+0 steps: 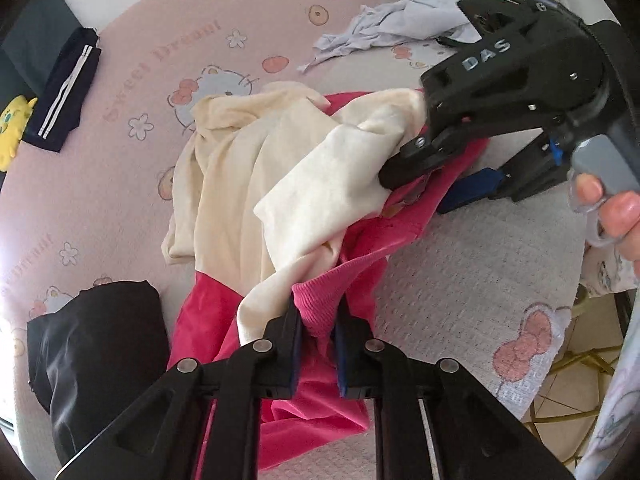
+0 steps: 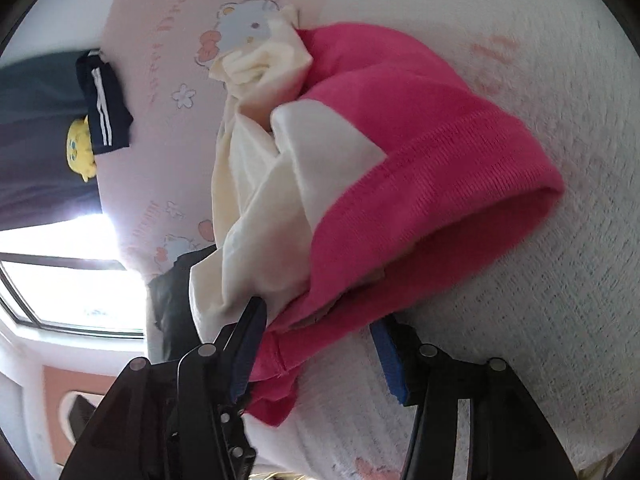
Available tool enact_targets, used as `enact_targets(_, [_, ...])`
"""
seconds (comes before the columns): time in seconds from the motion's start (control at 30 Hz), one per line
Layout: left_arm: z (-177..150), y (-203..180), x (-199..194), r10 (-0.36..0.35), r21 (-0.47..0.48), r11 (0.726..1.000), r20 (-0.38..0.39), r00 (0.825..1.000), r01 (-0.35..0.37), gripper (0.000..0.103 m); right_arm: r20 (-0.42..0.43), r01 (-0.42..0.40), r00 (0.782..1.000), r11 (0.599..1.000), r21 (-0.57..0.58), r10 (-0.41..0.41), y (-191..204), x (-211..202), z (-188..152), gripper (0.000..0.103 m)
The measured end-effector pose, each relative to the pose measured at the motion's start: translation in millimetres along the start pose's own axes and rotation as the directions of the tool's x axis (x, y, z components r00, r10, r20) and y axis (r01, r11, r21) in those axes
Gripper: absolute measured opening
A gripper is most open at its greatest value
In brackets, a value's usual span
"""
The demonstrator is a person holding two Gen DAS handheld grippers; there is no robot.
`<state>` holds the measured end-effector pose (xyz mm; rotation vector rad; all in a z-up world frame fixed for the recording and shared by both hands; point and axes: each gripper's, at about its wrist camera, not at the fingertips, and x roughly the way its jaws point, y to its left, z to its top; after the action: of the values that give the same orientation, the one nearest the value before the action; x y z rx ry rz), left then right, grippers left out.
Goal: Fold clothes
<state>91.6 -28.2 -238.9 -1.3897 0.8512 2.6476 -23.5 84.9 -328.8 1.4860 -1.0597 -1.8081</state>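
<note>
Five pieces of clothing lie on the pink cartoon-print bedsheet (image 1: 168,60). One pink-and-cream garment (image 1: 280,168) lies crumpled in the middle of the bed, its cream part bunched on top of the pink. One black garment (image 1: 100,344) sits bundled at the near left. One navy garment with white stripes (image 1: 66,92) lies folded at the far left, just beside a dark grey folded garment (image 1: 30,44) at the edge. One pale blue garment (image 1: 400,20) lies rumpled at the far right. One yellow plush toy (image 1: 12,132) rests at the left edge. No container is visible. The left gripper (image 1: 316,320) has its fingers drawn almost together, pinching the ribbed pink cuff of the pink-and-cream garment at the near edge of the pile. The right gripper (image 2: 320,344), held in a hand (image 1: 616,212), has its jaws about halfway apart at the garment's right side; pink and cream cloth lies against the left finger, while the right finger stands clear of the fabric over the sheet.
</note>
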Motion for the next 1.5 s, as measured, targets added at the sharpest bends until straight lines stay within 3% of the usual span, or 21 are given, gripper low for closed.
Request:
enact_targets(0.1, [0, 1, -1, 0.005, -0.011, 1.000, 0.008, 1.000, -0.005, 0.011, 0.003, 0.096, 0.995, 0.992, -0.080, -0.097, 5, 3, -3, 0.014])
enact_targets(0.13, [1, 2, -2, 0.006, -0.015, 1.000, 0.011, 1.000, -0.006, 0.011, 0.017, 0.120, 0.993, 0.988, -0.102, -0.119, 9, 2, -4, 0.012])
enact_targets(0.37, [4, 2, -38, 0.020, -0.020, 1.000, 0.091, 0.996, -0.018, 0.011, 0.161, 0.079, 0.985, 0.992, -0.101, -0.063, 23, -46, -17, 0.009])
enact_targets(0.5, [-2, -3, -66, 0.003, -0.024, 1.000, 0.129, 0.992, 0.000, 0.011, 0.186, 0.129, 0.977, 0.984, -0.126, -0.105, 27, -71, -30, 0.009])
enact_targets(0.63, [-8, 0, -67, -0.114, -0.051, 0.991, 0.187, 0.976, 0.126, 0.011, 0.195, 0.145, 0.973, 0.983, -0.116, -0.121, 31, -77, -29, 0.009])
enact_targets(0.73, [-11, 0, -67, -0.218, -0.094, 0.966, 0.196, 0.956, 0.239, 0.012, 0.171, 0.148, 0.976, 0.985, -0.088, -0.132, 23, -77, -31, 0.009])
enact_targets(0.8, [-12, -5, -61, -0.269, -0.114, 0.951, 0.152, 0.951, 0.287, 0.019, 0.148, 0.138, 0.981, 0.989, -0.062, -0.127, 19, -72, -29, 0.009])
enact_targets(0.87, [-12, -11, -56, -0.274, -0.107, 0.952, 0.110, 0.955, 0.286, 0.050, 0.128, 0.130, 0.984, 0.990, -0.048, -0.123, 19, -67, -27, 0.009])
enact_targets(0.93, [-13, -15, -58, -0.249, -0.099, 0.960, 0.124, 0.961, 0.262, 0.067, 0.110, 0.138, 0.985, 0.990, -0.040, -0.133, 20, -62, -26, 0.010])
enact_targets(1.0, [-11, -17, -60, -0.241, -0.107, 0.961, 0.136, 0.961, 0.256, 0.071, 0.094, 0.151, 0.985, 0.988, -0.028, -0.148, 18, -62, -26, 0.011])
enact_targets(1.03, [-9, -19, -59, -0.242, -0.111, 0.960, 0.133, 0.961, 0.257, 0.074, 0.093, 0.156, 0.984, 0.988, -0.021, -0.153, 16, -62, -26, 0.021])
enact_targets(1.13, [-2, -25, -51, -0.236, -0.117, 0.961, 0.112, 0.965, 0.249, 0.074, 0.076, 0.169, 0.983, 0.985, -0.014, -0.168, 15, -64, -24, 0.040])
enact_targets(1.3, [8, -45, -41, -0.183, -0.134, 0.972, 0.067, 0.981, 0.191, 0.074, 0.111, 0.263, 0.960, 0.964, -0.043, -0.257, 19, -74, -16, 0.042])
enact_targets(1.37, [12, -51, -37, -0.163, -0.144, 0.975, 0.050, 0.985, 0.169, 0.074, 0.145, 0.301, 0.946, 0.952, -0.060, -0.290, 21, -81, -11, 0.048])
enact_targets(1.43, [16, -54, -32, -0.143, -0.173, 0.974, 0.034, 0.989, 0.147, 0.074, 0.173, 0.319, 0.937, 0.946, -0.062, -0.304, 21, -87, -5, 0.055])
enact_targets(1.5, [16, -53, -29, -0.141, -0.232, 0.962, 0.022, 0.990, 0.143, 0.074, 0.190, 0.346, 0.925, 0.936, -0.069, -0.328, 22, -91, 3, 0.056])
